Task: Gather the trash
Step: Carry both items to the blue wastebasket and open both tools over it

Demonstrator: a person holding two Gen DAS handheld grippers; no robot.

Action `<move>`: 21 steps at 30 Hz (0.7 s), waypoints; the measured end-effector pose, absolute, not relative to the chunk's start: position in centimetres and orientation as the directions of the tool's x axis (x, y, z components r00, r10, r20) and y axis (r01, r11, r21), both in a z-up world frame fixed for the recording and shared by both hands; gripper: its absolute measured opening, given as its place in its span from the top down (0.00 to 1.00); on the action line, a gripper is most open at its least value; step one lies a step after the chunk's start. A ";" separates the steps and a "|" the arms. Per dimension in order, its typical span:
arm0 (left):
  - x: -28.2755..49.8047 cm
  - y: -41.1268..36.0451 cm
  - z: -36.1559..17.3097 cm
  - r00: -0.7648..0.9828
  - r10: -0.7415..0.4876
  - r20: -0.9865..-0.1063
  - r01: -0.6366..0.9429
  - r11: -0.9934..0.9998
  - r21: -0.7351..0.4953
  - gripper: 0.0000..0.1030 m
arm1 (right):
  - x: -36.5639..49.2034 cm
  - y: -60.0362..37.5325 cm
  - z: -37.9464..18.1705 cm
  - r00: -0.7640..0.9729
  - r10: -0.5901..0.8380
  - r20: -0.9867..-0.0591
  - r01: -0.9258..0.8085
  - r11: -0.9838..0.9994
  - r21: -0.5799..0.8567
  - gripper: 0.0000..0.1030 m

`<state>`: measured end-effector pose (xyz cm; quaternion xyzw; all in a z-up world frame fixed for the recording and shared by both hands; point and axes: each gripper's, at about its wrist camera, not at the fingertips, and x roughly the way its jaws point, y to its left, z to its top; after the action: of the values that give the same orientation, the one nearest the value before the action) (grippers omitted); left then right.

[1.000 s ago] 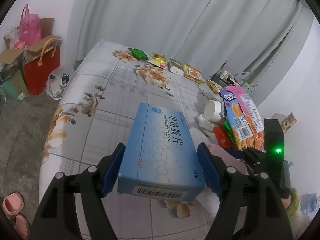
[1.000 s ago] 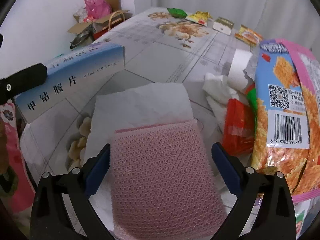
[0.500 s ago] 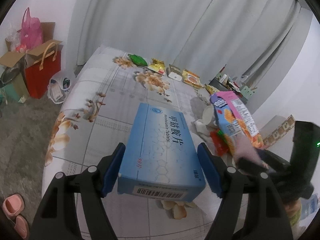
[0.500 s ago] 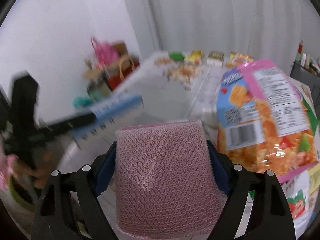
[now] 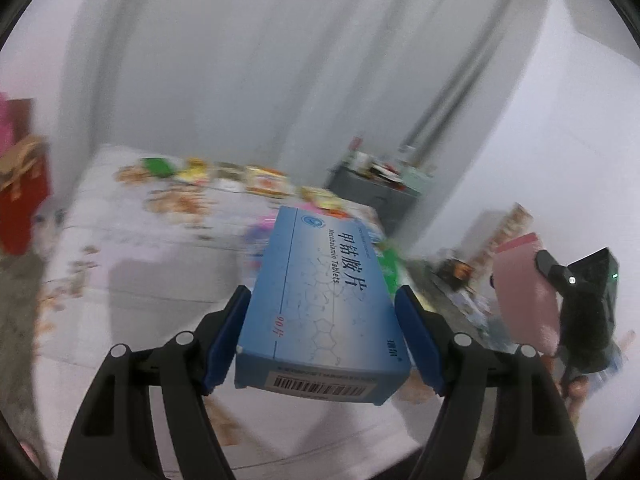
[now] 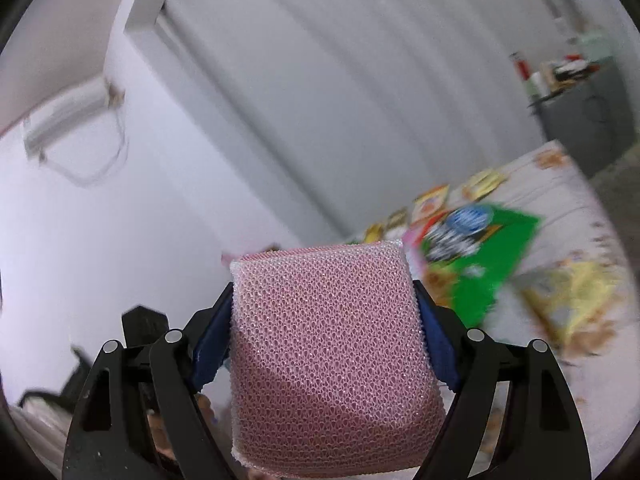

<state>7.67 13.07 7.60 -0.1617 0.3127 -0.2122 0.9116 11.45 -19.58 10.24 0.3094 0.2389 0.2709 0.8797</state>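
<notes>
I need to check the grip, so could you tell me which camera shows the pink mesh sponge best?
The right wrist view: the pink mesh sponge fills the centre, sharp, clamped in the right gripper. The left wrist view shows it only small and blurred at the right edge.

The left tongs point(image 5: 322, 344) have a tablet box point(image 5: 320, 304) between their pads, lengthwise, running forward past the tips. Ahead of and below them spreads the bed point(image 5: 132, 280), with a row of snack packets point(image 5: 264, 180) along its far edge before the curtain point(image 5: 240, 60). Forward and right of the box stands a cabinet point(image 5: 376, 196) with small items on top. Far right of the left tongs are the right tongs point(image 6: 326, 336), holding a sponge point(image 6: 332, 356). Right of that sponge, a snack bag point(image 6: 488, 248) lies on the bed.
</notes>
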 end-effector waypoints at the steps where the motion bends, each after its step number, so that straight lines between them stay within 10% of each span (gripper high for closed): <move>1: 7.9 11.7 7.9 0.698 -0.513 -0.499 0.316 0.847 -0.429 0.30 | 10.7 -21.0 10.2 0.758 0.604 -0.246 -0.310 0.666 0.678 0.24; 12: 12.3 -11.5 7.6 0.328 -0.752 -0.572 0.628 0.626 -0.462 0.30 | 0.6 -40.6 4.4 0.938 0.176 -0.298 0.149 0.573 0.806 0.24; 21: 14.3 -37.7 0.6 0.020 -0.624 -0.781 0.737 0.537 -0.411 0.30 | -4.4 -52.3 -7.6 0.868 -0.046 -0.495 0.491 0.235 0.839 0.24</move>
<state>14.34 -37.68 0.59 0.0550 0.5116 -0.4780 0.7119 -4.44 -52.34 -7.64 0.5928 0.1876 -0.1756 0.7632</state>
